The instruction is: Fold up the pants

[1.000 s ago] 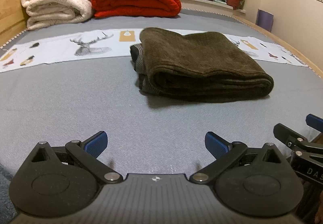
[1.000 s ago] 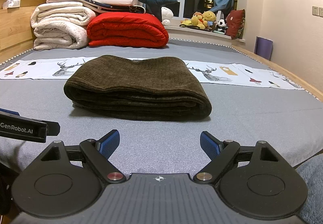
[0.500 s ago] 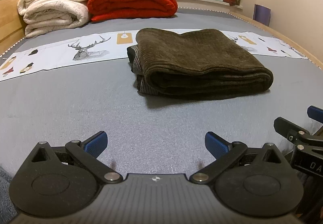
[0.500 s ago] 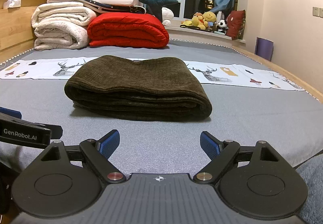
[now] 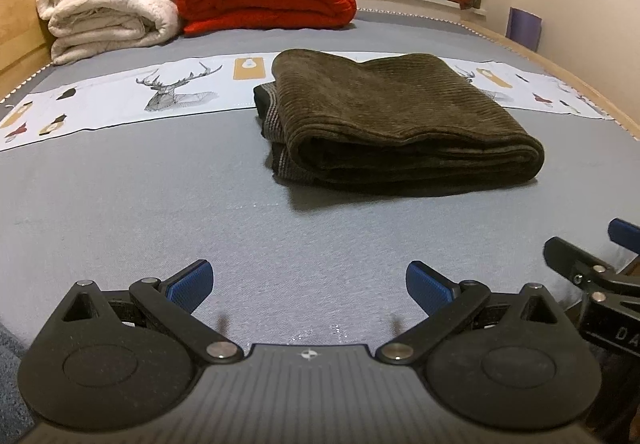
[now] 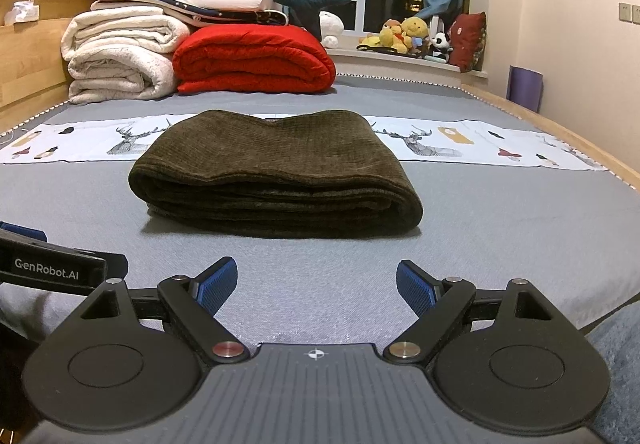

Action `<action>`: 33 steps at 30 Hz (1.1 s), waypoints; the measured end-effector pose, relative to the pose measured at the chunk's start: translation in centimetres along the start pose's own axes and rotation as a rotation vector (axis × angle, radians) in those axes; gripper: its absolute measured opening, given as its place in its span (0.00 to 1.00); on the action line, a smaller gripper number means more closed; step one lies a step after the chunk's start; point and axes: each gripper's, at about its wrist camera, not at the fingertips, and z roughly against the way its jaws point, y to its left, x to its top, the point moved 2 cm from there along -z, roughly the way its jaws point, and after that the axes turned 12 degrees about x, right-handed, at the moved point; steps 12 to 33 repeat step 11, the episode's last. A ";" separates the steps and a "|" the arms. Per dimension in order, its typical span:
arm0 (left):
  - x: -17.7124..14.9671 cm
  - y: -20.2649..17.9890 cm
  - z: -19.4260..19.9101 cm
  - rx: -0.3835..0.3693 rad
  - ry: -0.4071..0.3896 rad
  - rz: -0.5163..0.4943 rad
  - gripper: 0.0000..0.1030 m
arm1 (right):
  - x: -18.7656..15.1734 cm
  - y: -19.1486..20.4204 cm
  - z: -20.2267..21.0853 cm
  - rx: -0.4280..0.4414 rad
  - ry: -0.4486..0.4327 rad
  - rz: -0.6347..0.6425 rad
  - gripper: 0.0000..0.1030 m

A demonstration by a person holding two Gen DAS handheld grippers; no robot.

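The bed (image 6: 500,228) carries everything: grey cover, with a printed strip (image 6: 480,142) running across it from side edge to side edge. At the head end sit a white quilt (image 6: 120,56) and a red quilt (image 6: 256,58), touching each other, well apart from the work.

The pants (image 6: 276,180) lie mid-bed, their far edge over the strip, folded into a compact stacked bundle with layers aligned; in the left view the pants (image 5: 400,128) show a lighter band at their left end.

Over the last second nothing on the bed has shifted; only the left view has altered slightly. Both tools rest near the foot edge. The left tool (image 5: 308,280) is spread wide and empty; the right tool (image 6: 316,286) likewise, holding nothing.

Judgement: folding appears complete, with no further handling evident.
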 end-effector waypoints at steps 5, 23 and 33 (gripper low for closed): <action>0.0 0.0 -0.2 -0.011 0.016 0.009 1.00 | 0.0 -0.2 0.1 -0.004 0.001 -0.009 0.85; 0.1 0.0 0.0 -0.010 0.008 0.024 1.00 | -0.1 0.0 0.0 0.003 0.004 -0.001 0.85; 0.1 0.0 0.0 -0.010 0.008 0.024 1.00 | -0.1 0.0 0.0 0.003 0.004 -0.001 0.85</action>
